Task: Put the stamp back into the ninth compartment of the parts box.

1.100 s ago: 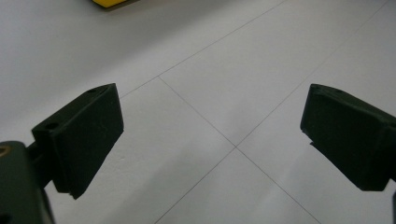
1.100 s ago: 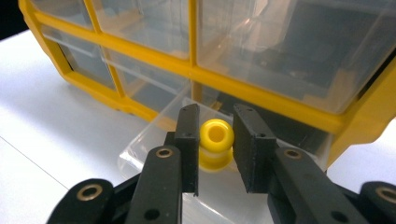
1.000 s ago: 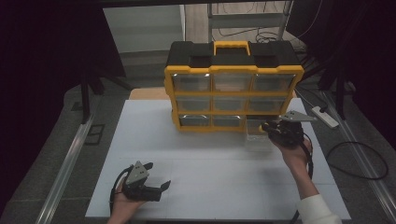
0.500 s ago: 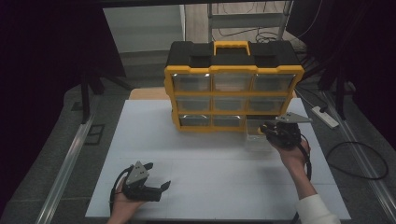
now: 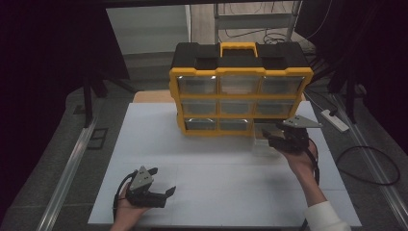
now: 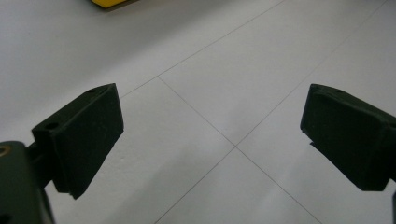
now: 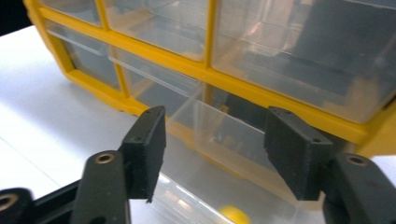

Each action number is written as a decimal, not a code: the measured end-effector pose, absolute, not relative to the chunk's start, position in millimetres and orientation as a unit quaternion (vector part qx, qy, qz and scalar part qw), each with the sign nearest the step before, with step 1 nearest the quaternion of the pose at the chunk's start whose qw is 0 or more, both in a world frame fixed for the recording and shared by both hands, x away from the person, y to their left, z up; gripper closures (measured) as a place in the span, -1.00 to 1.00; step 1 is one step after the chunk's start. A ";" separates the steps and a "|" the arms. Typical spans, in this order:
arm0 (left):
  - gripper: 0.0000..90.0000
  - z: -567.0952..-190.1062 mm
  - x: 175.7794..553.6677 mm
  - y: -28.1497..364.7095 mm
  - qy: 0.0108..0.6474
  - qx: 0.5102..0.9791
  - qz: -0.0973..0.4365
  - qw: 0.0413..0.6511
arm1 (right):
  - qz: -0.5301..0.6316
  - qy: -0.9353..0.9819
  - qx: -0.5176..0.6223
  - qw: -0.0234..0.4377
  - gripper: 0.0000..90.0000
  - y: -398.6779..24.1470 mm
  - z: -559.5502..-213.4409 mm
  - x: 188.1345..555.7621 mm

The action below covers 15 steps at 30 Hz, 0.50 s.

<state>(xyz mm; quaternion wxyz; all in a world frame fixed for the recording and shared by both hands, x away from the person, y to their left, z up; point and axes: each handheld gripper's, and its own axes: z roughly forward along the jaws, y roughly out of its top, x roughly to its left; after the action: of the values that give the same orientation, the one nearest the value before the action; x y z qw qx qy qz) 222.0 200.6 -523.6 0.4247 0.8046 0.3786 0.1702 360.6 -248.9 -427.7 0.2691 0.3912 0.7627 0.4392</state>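
The right gripper (image 5: 273,136) hangs just in front of the pulled-out clear drawer (image 7: 219,135) at the bottom right of the yellow organizer (image 5: 240,94) — jaws spread, nothing between them. In the right gripper view the drawer lies directly ahead between the two jaws, and a small yellow object (image 7: 235,215) lies inside it, low between the jaws. The organizer shows nine clear drawers, three rows of three, under one yellow handle (image 5: 238,48). The left gripper (image 5: 161,182) rests well apart from the organizer, low over the white table (image 5: 216,163) — jaws wide, empty.
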 end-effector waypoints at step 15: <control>-0.86 -523.6 222.9 199.9 0.379 0.805 0.169 0.425 | 0.490 0.753 0.368 0.241 -0.40 -246.7 -424.7 354.5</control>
<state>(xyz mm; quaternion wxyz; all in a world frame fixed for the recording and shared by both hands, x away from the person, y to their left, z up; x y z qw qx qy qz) 222.9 199.9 -523.6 0.4250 0.8045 0.3787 0.1695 354.5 -246.7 -424.7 0.2415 0.3684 0.7525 0.4896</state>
